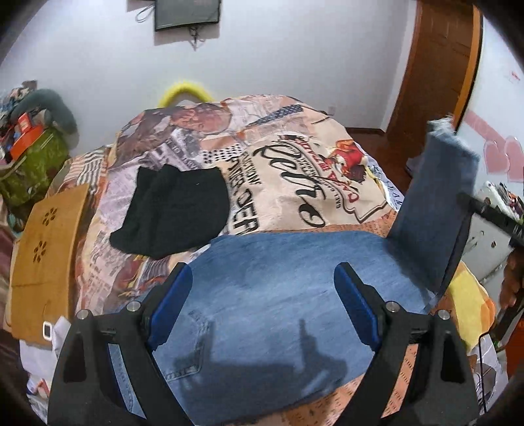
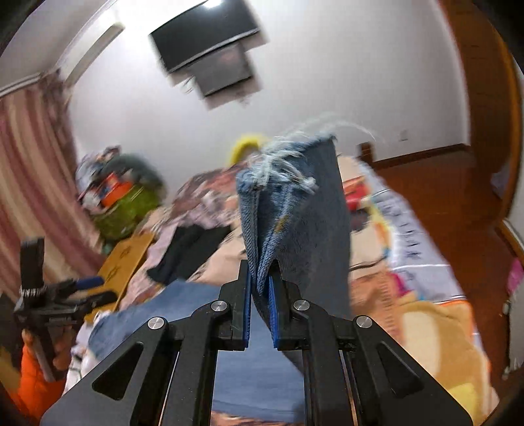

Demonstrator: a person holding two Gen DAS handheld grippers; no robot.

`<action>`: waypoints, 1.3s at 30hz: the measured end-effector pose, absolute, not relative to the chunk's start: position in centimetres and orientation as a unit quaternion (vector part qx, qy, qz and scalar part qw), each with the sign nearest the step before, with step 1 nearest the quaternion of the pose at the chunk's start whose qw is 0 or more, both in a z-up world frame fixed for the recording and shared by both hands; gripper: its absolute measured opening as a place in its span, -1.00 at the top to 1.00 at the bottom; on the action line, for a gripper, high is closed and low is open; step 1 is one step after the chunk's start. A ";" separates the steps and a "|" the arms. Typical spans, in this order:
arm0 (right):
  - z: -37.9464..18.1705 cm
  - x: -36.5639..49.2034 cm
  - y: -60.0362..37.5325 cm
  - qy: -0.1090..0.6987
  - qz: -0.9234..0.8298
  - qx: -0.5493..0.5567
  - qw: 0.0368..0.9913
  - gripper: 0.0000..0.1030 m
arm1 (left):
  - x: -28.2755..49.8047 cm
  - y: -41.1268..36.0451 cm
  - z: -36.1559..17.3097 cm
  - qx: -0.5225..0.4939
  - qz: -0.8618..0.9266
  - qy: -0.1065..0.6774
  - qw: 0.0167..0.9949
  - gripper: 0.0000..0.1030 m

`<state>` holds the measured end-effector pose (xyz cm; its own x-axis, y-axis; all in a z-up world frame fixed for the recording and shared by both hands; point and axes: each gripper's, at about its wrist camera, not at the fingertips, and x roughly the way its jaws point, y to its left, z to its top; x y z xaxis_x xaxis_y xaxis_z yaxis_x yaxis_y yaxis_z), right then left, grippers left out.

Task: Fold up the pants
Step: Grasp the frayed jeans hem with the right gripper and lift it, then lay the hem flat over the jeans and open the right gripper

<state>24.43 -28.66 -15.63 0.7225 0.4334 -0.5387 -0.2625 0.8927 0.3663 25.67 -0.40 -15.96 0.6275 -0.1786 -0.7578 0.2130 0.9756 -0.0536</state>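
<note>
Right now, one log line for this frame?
left gripper: open, above jeans | right gripper: shut on frayed leg end, raised | bed

— What is on the bed?
— A big blanket [image 1: 294, 170] with words and pictures on it. A black cloth [image 1: 173, 209] lies on the blanket.
— And next to the bed?
— A brown board [image 1: 46, 259] with flower holes, and a green bag [image 1: 32, 164].
— What hangs on the white wall?
— A dark screen [image 1: 186, 13].
</note>
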 end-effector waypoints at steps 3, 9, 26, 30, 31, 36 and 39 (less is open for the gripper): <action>-17.6 25.2 -26.0 0.350 0.224 0.138 0.899 0.84 | 24.9 1.3 -16.4 0.014 -0.088 0.419 0.904 -0.73; -22.8 26.4 -21.0 0.429 0.275 0.121 0.852 0.84 | 24.1 4.4 -18.3 -0.010 -0.058 0.448 0.892 -0.72; -22.3 25.6 -21.1 0.470 0.291 0.065 0.831 -0.15 | 25.9 0.5 -17.6 0.026 -0.077 0.444 0.892 -0.73; -20.7 26.4 -23.9 0.445 0.258 0.077 0.854 -0.15 | 27.2 -2.3 -17.3 0.045 -0.096 0.442 0.891 -0.76; -20.4 26.6 -24.5 0.440 0.248 0.077 0.860 -0.15 | 27.7 -3.0 -17.3 0.050 -0.101 0.441 0.891 -0.76; -19.8 28.2 -27.5 0.431 0.208 0.083 0.874 -0.15 | 29.8 -5.9 -17.8 0.068 -0.123 0.444 0.885 -0.76; -20.3 29.2 -28.8 0.433 0.193 0.087 0.876 -0.15 | 31.2 -7.3 -18.5 0.070 -0.133 0.456 0.877 -0.76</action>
<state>29.17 -28.76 -20.30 0.5509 0.4137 -0.7248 -0.2629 0.9103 0.3198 31.25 -7.31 -18.48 0.5493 -0.1687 -0.8184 0.2967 0.9550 0.0022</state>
